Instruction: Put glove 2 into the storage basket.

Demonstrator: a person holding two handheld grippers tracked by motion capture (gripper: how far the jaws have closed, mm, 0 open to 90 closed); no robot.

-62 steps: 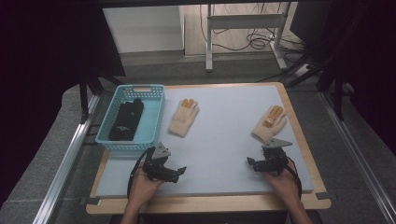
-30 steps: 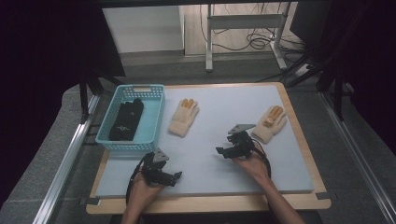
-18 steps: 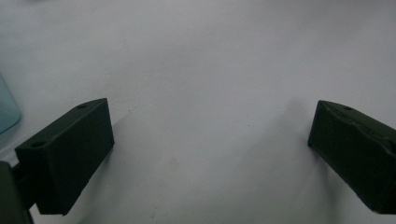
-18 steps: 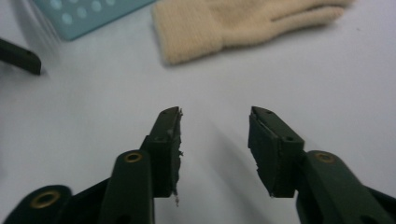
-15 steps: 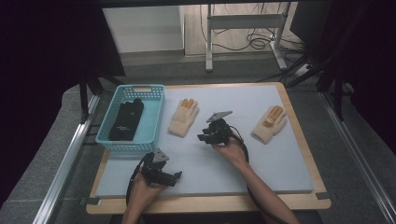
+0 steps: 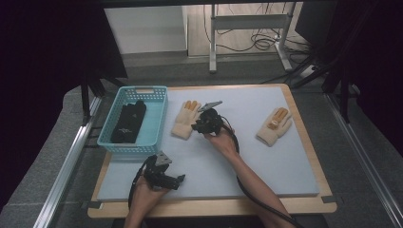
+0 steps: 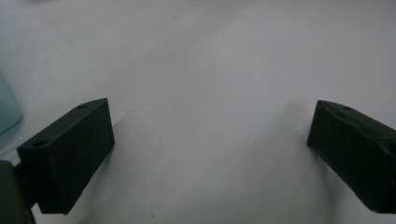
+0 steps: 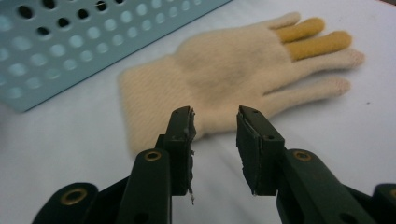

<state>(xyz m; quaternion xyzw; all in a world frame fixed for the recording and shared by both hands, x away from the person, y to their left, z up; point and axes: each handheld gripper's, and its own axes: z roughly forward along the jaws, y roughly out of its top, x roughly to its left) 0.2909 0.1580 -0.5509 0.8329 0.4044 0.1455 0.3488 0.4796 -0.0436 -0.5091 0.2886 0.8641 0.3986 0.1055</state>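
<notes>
Pale blue mat [image 6: 266,156], cream glove [image 8: 224,74] just beyond right gripper [image 8: 215,122], fingers [image 8: 181,130] narrowly parted, having just closed, nothing between

The right gripper [image 6: 200,121] was stretched forward on a long, extended forearm, its jaws narrowed to a small gap after just closing in, with nothing between the pads [image 8: 184,135]. The left gripper [image 6: 177,179] lay low and close to the person's body, wrist bent, jaws spread wide with nothing between them.

Parted jaws before cream glove [image 8: 233,65]
</notes>
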